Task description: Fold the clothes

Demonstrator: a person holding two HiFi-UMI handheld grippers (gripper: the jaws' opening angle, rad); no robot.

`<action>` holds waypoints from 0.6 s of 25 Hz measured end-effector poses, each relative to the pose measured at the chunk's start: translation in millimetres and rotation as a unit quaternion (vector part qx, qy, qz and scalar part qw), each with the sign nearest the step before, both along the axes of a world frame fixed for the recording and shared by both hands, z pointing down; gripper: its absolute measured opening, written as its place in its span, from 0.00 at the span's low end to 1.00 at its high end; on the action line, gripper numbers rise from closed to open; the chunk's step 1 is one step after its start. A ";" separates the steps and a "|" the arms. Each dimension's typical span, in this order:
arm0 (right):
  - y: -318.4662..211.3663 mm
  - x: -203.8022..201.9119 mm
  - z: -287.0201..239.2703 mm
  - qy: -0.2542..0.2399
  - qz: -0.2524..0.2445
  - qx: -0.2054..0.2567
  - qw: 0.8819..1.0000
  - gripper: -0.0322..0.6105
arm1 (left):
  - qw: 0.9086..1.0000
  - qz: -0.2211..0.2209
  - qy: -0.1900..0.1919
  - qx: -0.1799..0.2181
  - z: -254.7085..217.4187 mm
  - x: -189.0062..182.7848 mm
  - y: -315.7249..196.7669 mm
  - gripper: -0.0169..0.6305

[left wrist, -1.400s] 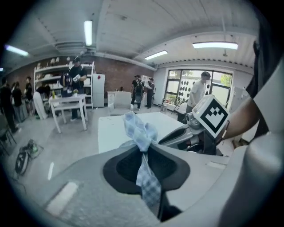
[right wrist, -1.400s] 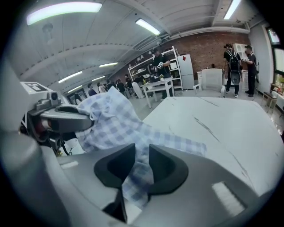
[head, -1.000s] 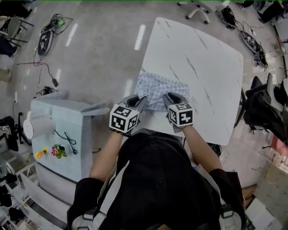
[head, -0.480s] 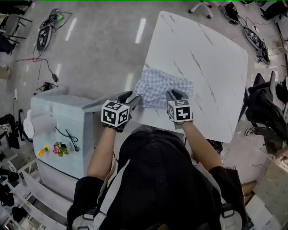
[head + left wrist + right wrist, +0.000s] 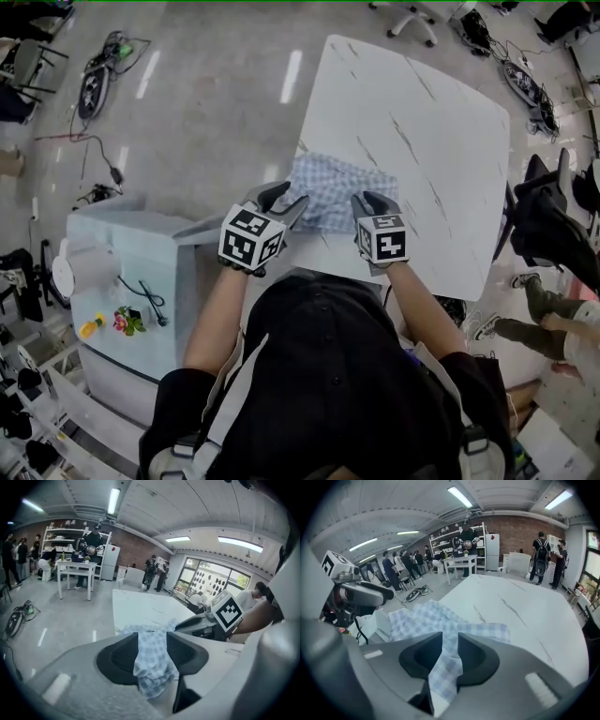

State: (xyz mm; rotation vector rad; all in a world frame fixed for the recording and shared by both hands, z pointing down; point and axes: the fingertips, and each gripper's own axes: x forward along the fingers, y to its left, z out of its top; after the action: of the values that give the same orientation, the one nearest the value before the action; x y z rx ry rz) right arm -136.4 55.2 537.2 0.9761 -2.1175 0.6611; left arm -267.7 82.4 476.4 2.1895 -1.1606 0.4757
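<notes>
The left tongs (image 5: 152,638) had just been opening. Their dark, ribbed, curved pads stood apart, released, with a limp edge of the checked cloth (image 5: 336,186) hanging loosely in the gap between them. The right tongs (image 5: 450,644) were clenched on the same cloth: a narrow fold of it filled the slot between their matte black pads and trailed out beneath. Both tongs had smooth pale grey shells, each topped by a cube of black-and-white square markers.

The cloth was thin and soft, woven in a small blue-and-white check. It lay rumpled in a rough, partly folded shape at the near edge of the worktop (image 5: 427,122), its near corners lifted toward the two tongs and the rest flat on the surface. The worktop was a white, glossy, marble-look square with rounded corners and thin grey veins.

Left of it stood a pale boxy cabinet (image 5: 131,246) on a polished grey floor (image 5: 206,103) that reflected the strip lights.
</notes>
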 end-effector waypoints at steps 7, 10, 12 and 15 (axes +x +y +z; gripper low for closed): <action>-14.0 41.4 2.7 0.013 0.030 0.003 0.999 0.22 | 0.995 0.077 -0.063 -0.026 34.6 36.7 -5.5 0.33; -15.4 48.3 10.6 0.014 0.028 0.005 0.999 0.21 | 0.990 0.094 -0.100 -0.043 57.2 36.6 -4.7 0.33; -18.2 51.1 16.8 0.024 0.024 0.008 0.999 0.20 | 0.988 0.090 -0.118 -0.051 68.8 33.0 -6.0 0.33; -23.4 58.9 28.0 0.039 0.029 0.001 0.999 0.16 | 0.987 0.063 -0.123 -0.077 79.5 23.6 -8.3 0.26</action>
State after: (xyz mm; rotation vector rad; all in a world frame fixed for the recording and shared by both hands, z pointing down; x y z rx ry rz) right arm -77.5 31.8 565.2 1.0509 -2.0277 0.6396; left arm -244.1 74.1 555.9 2.1203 -1.0726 0.8810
